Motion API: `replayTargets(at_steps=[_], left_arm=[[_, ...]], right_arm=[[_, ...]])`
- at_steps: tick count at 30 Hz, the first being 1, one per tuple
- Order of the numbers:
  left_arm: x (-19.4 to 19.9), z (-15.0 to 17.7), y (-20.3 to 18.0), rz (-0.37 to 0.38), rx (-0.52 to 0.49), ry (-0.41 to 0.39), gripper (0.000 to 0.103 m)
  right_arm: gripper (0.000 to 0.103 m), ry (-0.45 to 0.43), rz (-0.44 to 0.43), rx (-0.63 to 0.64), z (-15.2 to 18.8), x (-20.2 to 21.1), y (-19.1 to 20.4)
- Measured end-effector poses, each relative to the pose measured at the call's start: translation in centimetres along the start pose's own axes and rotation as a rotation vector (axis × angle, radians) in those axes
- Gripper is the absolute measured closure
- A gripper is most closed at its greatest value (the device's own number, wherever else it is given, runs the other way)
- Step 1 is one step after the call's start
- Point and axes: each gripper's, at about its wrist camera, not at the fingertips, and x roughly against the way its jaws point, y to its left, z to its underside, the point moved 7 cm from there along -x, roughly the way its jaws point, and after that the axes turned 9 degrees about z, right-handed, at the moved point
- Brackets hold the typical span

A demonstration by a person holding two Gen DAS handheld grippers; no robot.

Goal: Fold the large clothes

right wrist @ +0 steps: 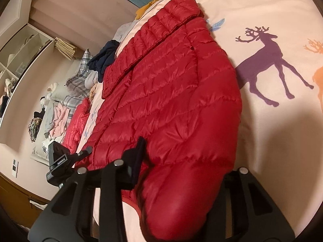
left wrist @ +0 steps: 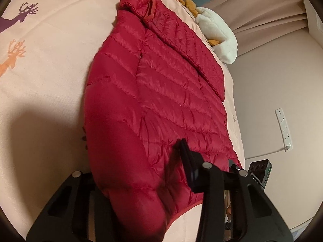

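A red quilted puffer jacket lies lengthwise on a pink bedsheet printed with deer, its collar at the far end. Its near hem bulges up between the fingers of my left gripper, which is shut on that thick fold. One black finger presses the top; the other is hidden under fabric. In the right wrist view the same jacket rises into my right gripper, also shut on the hem. One finger shows and the other is covered. Each gripper appears at the edge of the other's view.
A white and orange plush toy sits beyond the collar at the bed's edge. A power strip lies past the bed. A pile of clothes, with a dark garment and another red jacket, lies beside the bed; shelves stand behind.
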Motion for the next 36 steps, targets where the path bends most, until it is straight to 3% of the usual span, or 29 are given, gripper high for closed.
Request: replayTargets(at_steps=[3,10,15,36], left_arm=[[0.1,0.0,0.2,-0.024,0.003,0.000,0.071],[0.9,0.0,-1.9,-0.169,-0.147,-0.031,0.080],[1.7,-0.2,-3.6,-0.220,-0.242,-0.061,0.083],[3.4,-0.4,-7.8,-0.240,-0.364,-0.101,0.083]], right_arm=[[0.075,-0.005,0.011,0.005,0.1,0.1,0.1],[0.086,-0.064,0.053,0.091,0.1,1.1,1.8],[0.089,-0.103,0.033,0.138,-0.1,2.2,3.1],[0.089,-0.144,-0.041,0.222,-0.8,5.0,5.8]])
